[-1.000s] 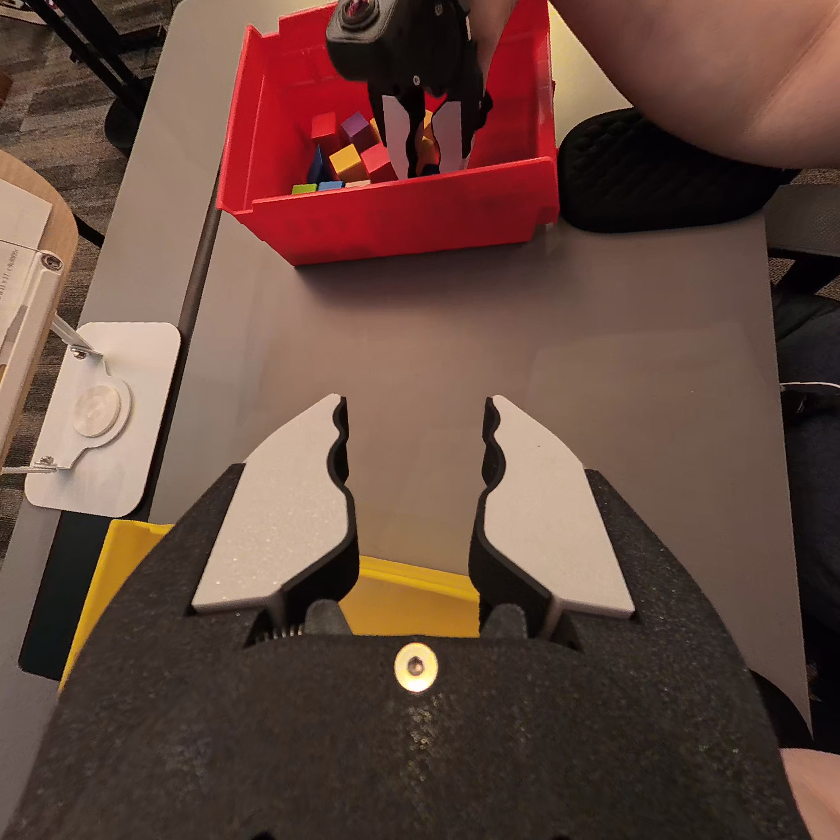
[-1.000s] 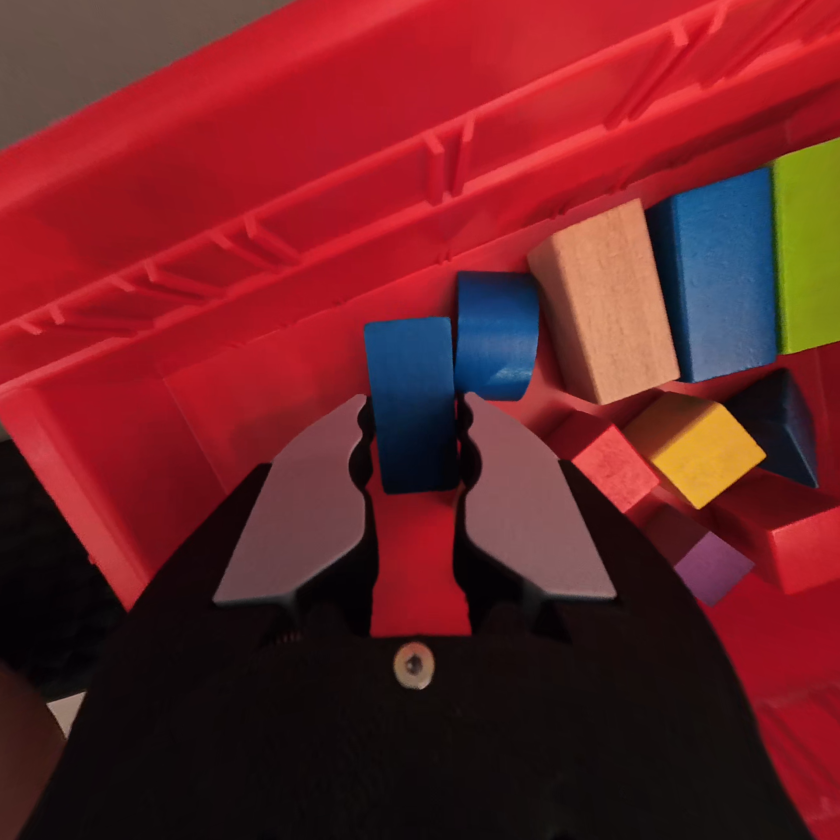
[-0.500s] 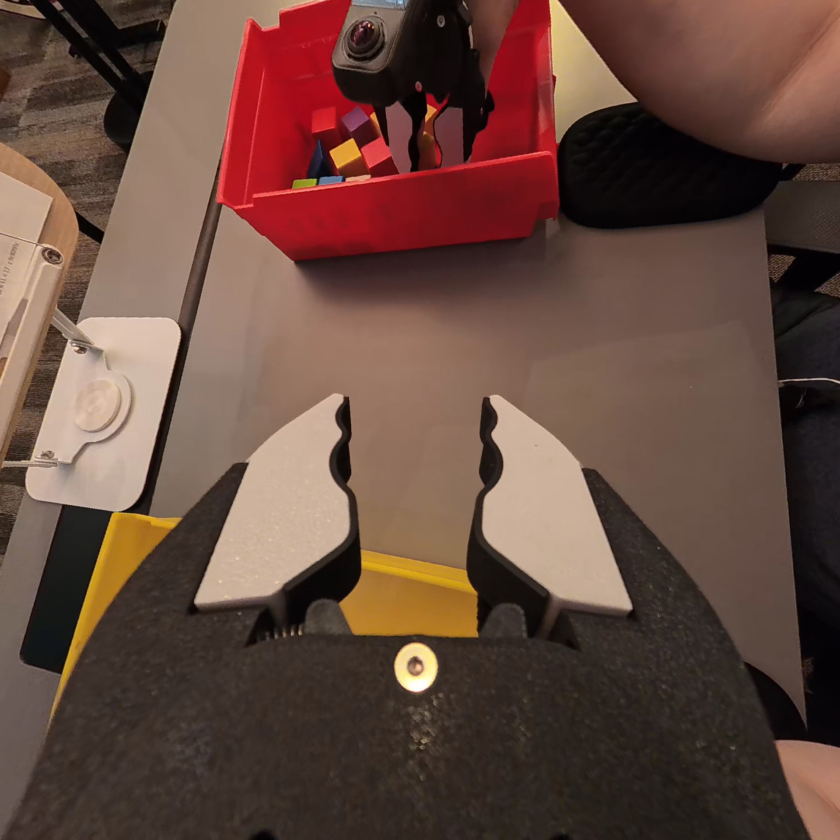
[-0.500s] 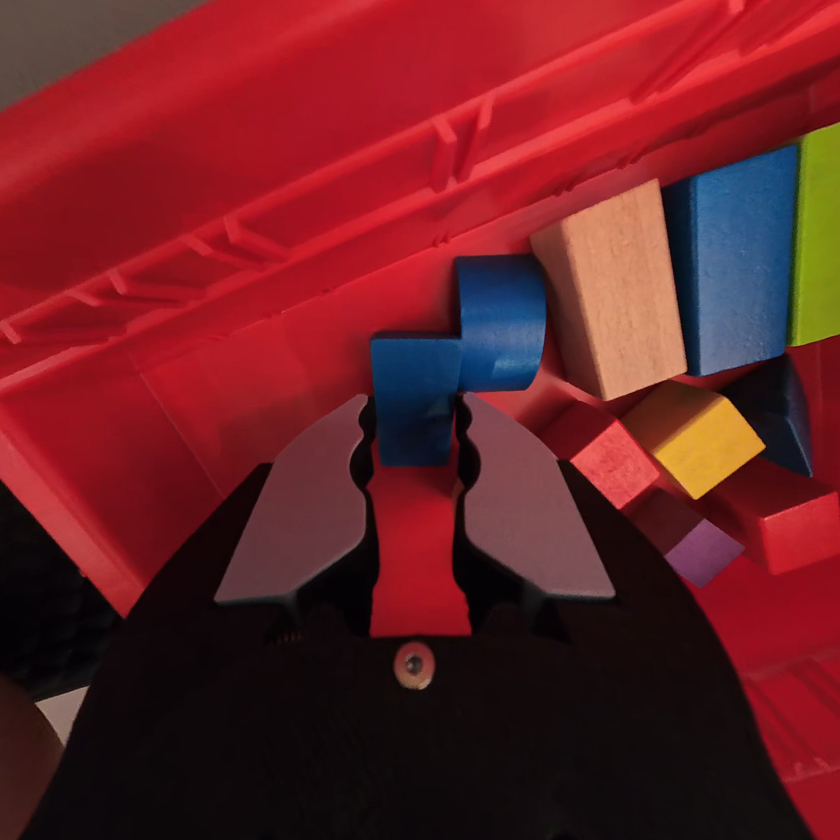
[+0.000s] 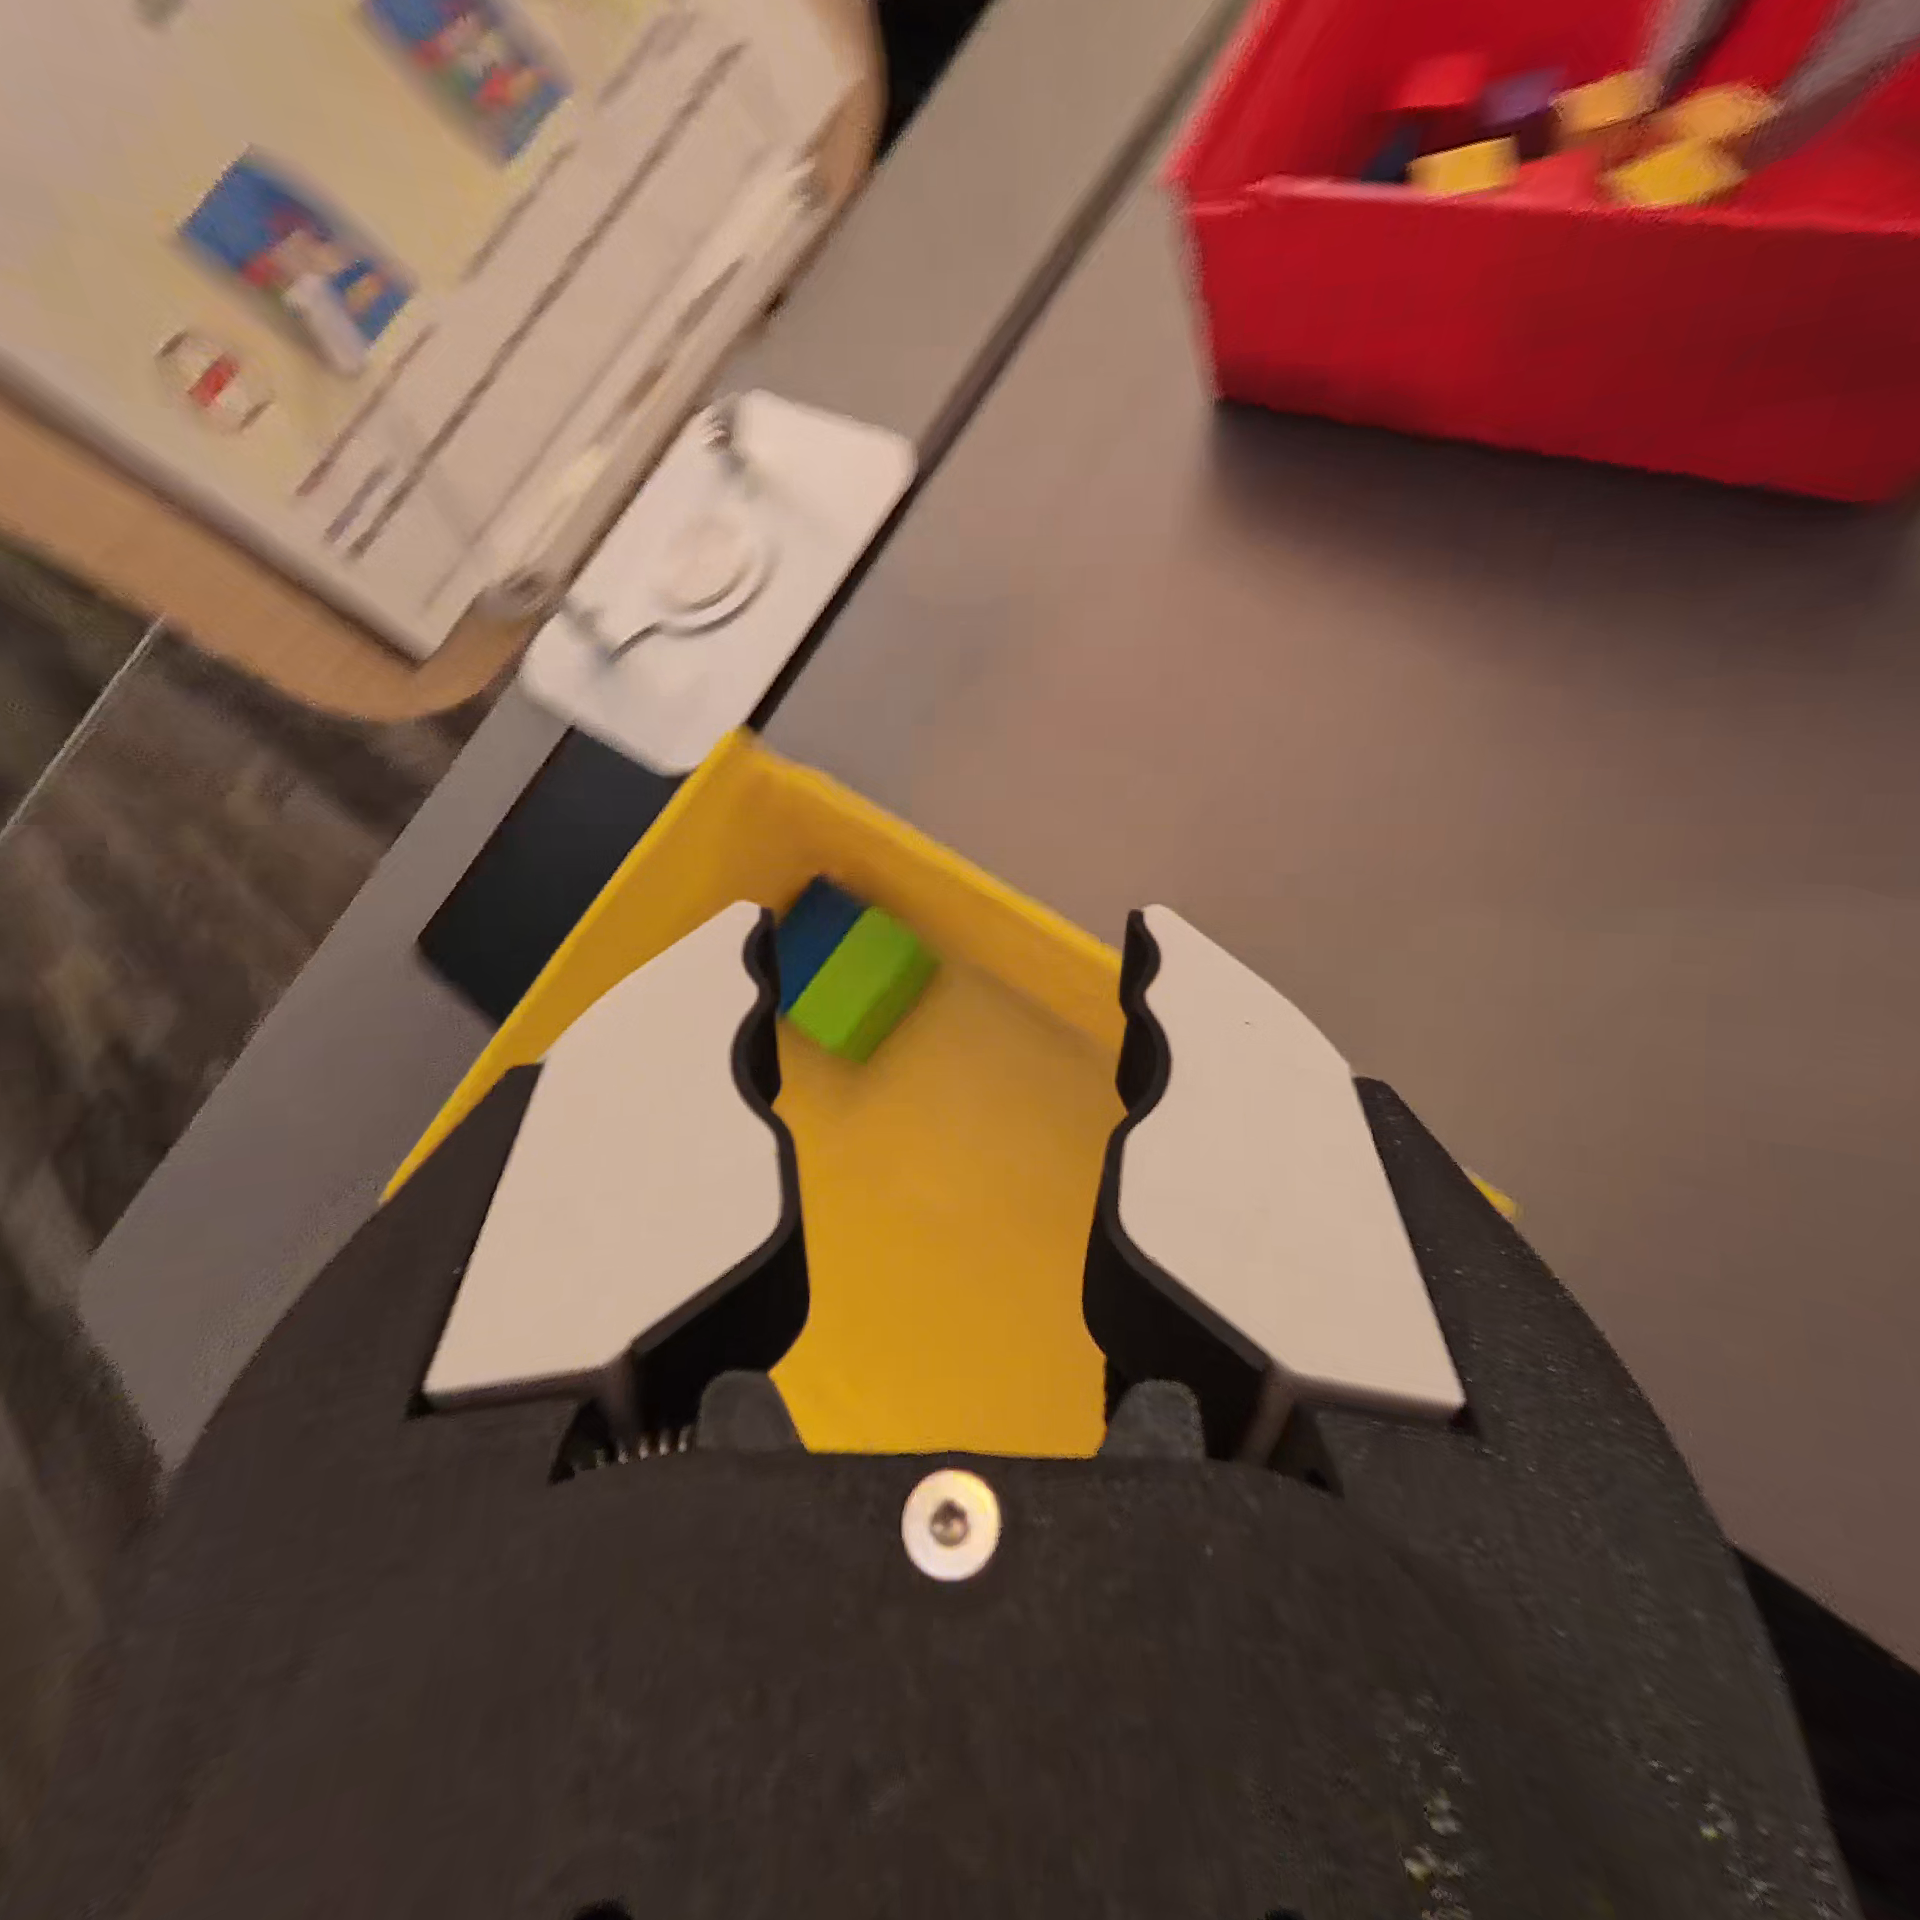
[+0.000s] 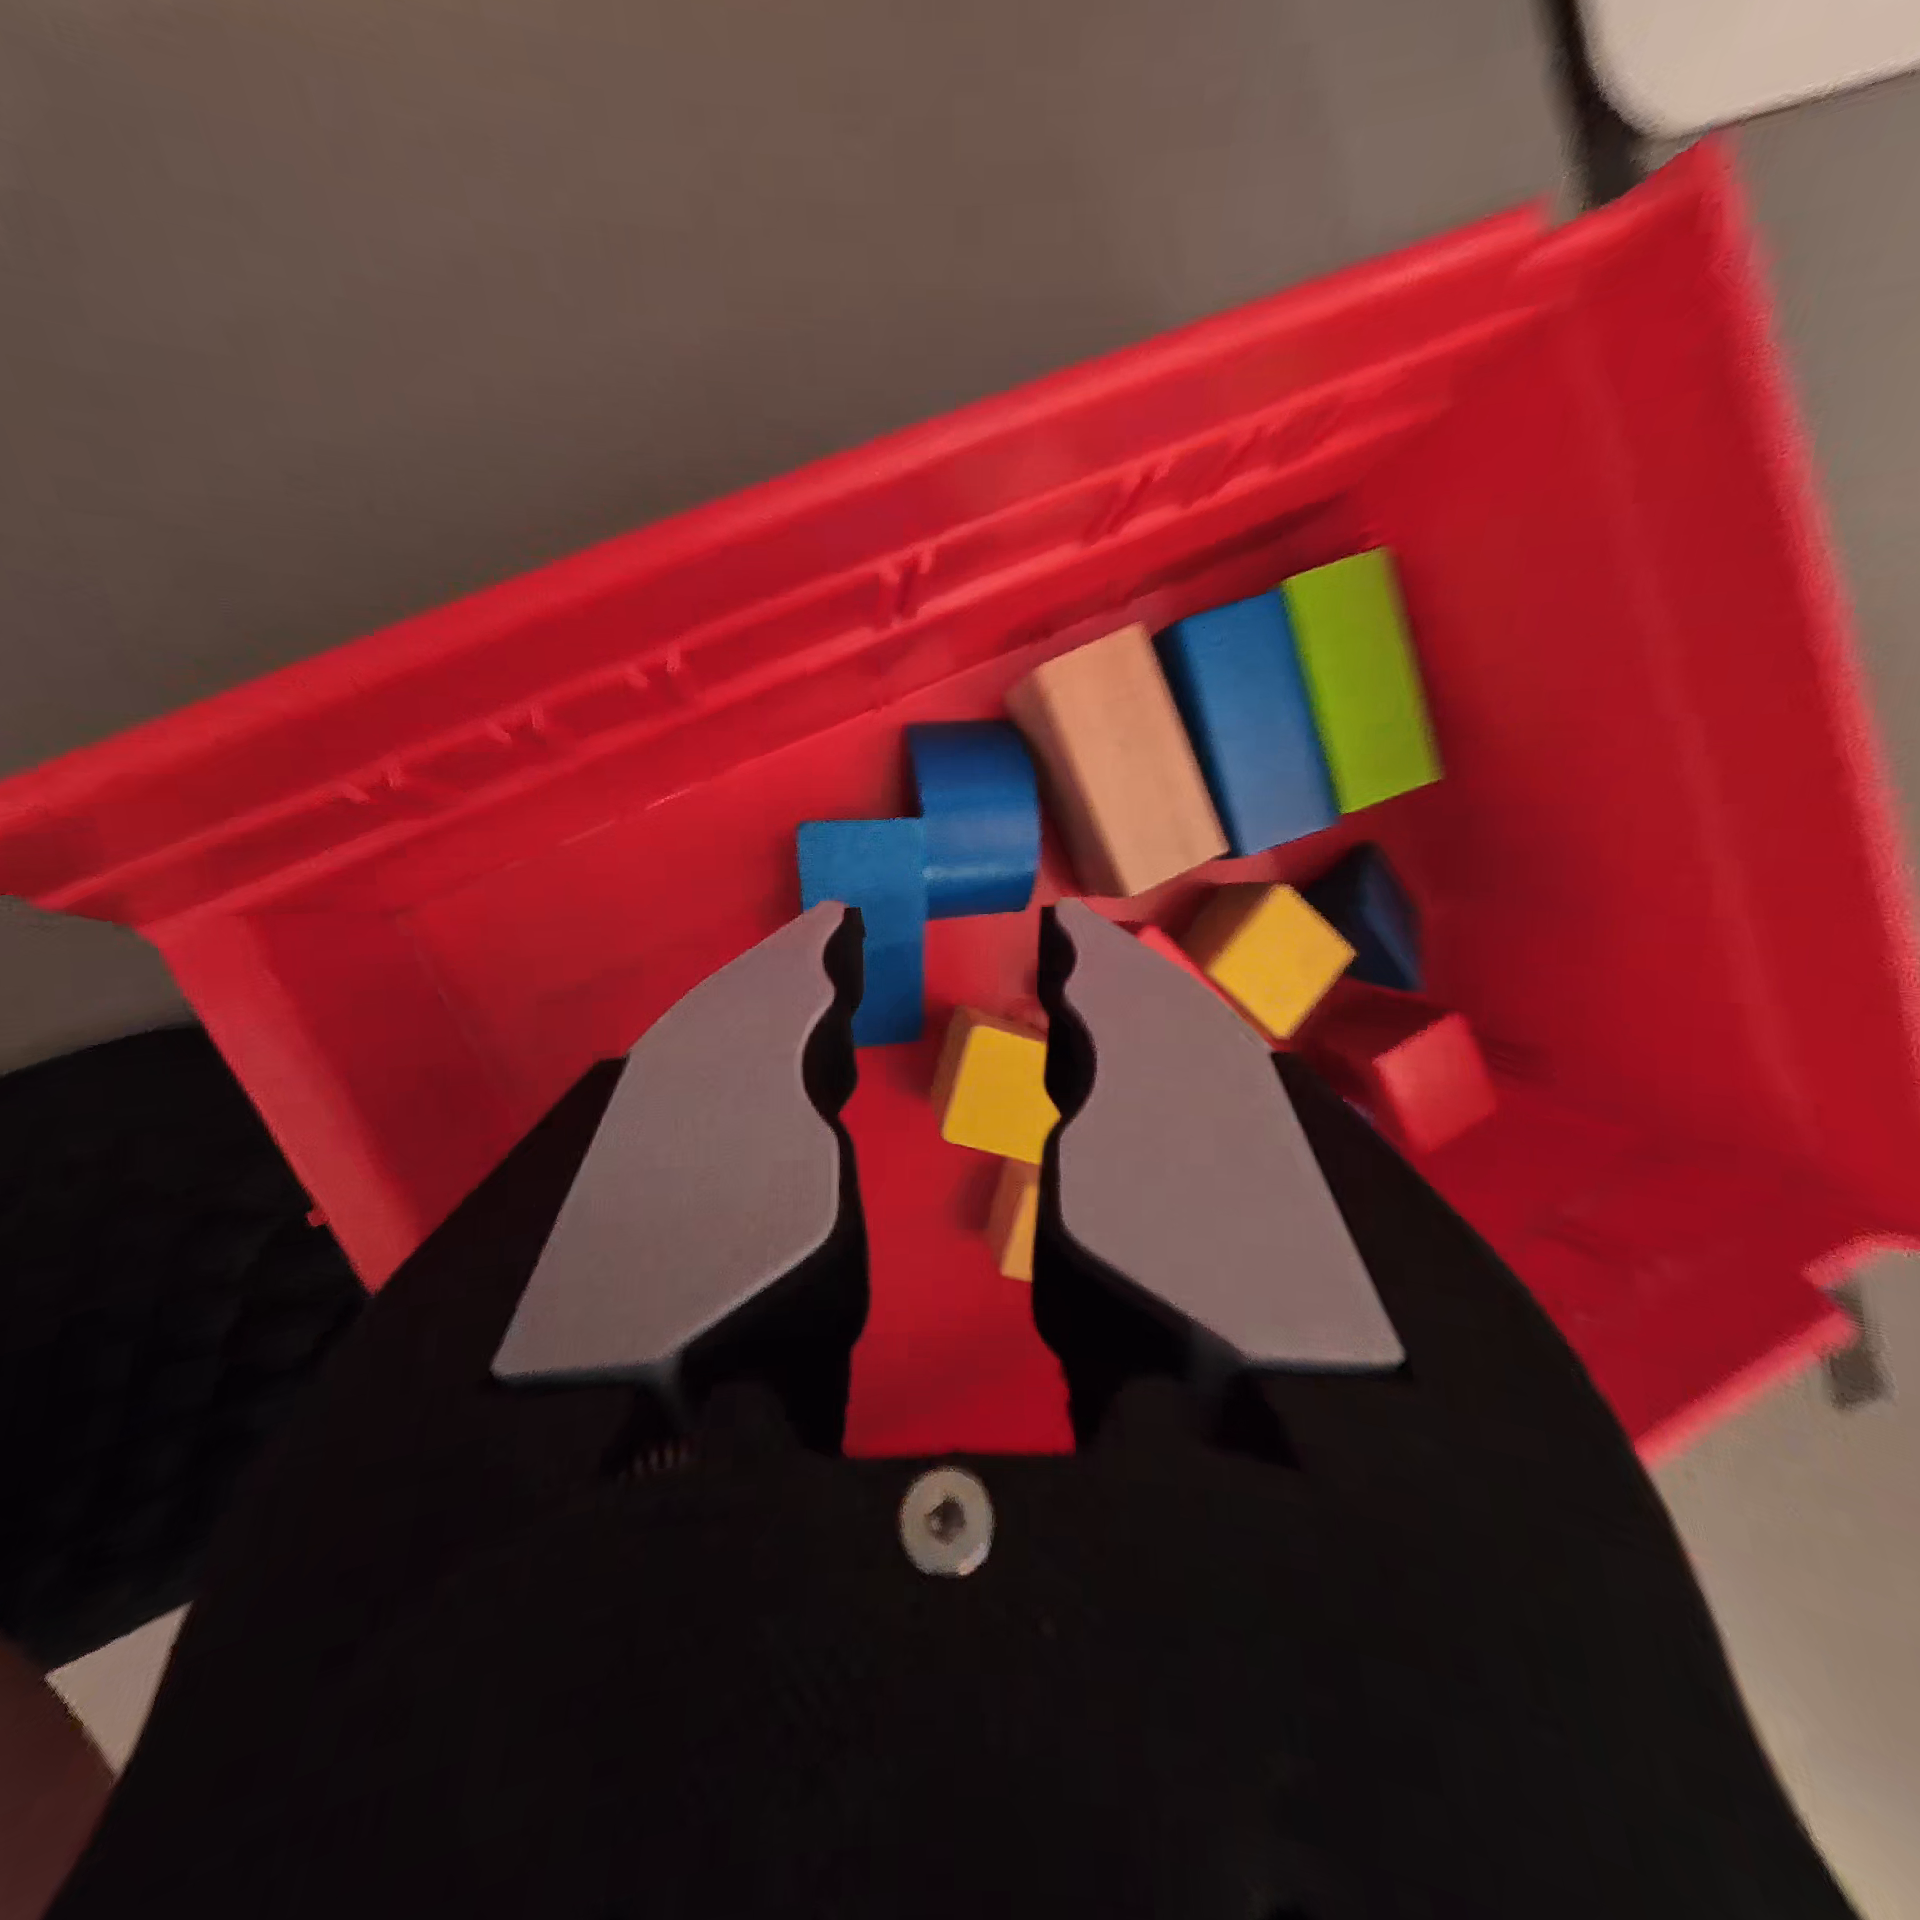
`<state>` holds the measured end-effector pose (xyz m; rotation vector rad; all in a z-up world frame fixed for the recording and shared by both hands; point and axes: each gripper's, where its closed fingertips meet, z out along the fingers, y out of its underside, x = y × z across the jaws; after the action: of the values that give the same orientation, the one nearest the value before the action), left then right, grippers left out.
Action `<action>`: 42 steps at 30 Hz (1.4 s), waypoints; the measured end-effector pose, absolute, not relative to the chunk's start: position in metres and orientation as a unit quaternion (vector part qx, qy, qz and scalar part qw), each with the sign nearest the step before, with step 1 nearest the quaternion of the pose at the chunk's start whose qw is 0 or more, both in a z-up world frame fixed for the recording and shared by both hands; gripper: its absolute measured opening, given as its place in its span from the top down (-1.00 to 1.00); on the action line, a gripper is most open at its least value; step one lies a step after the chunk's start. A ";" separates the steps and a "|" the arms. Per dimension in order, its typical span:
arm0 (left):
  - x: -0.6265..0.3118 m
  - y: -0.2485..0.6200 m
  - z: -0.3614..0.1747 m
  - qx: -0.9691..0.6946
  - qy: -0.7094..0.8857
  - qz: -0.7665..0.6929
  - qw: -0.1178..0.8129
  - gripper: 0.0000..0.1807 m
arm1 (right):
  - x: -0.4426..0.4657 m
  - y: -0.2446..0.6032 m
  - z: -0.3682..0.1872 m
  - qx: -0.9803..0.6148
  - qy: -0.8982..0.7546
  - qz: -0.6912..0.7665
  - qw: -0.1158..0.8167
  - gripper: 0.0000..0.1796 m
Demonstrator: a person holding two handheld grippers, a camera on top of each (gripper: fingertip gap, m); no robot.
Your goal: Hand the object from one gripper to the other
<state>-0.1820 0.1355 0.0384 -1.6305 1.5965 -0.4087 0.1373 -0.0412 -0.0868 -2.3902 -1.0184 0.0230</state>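
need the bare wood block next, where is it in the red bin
In the right wrist view the bare wood block lies by the red bin's far wall, between the blue curved block and the blue rectangular block.

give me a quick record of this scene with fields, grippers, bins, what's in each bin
left hand-held gripper: open, empty, above the yellow bin
right hand-held gripper: open, empty, above the red bin
yellow bin: on the grey table, holds a green block touching a blue block in its far corner
red bin: holds loose wooden blocks: blue, green, natural wood, yellow, red
nearest block to right fingers: blue block, not gripped
handover: not started
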 end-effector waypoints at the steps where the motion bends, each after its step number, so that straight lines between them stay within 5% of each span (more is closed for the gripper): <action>1: -0.189 0.153 0.033 -0.667 0.610 -0.145 0.403 0.29 | 0.139 -0.039 -0.076 -0.881 -0.376 -0.004 0.287 0.63; 14: -0.175 0.218 -0.103 -0.665 0.672 -0.035 0.324 0.40 | 0.132 -0.040 -0.065 -0.868 -0.389 -0.010 0.307 0.63; 29: -0.161 0.220 -0.138 -0.660 0.685 -0.077 0.299 0.31 | 0.136 -0.041 -0.082 -0.880 -0.384 0.011 0.279 0.67; 34: -0.173 0.208 -0.133 -0.664 0.693 -0.087 0.265 0.46 | 0.137 -0.042 -0.085 -0.884 -0.382 0.015 0.270 0.68; 42: -0.178 0.221 -0.149 -0.704 0.665 -0.070 0.239 0.45 | 0.139 -0.042 -0.087 -0.885 -0.380 0.014 0.267 0.70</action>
<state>-0.1782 0.2205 -0.1488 -1.9285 1.8209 -0.1911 0.1385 -0.0422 -0.0870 -2.3892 -1.0264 0.0383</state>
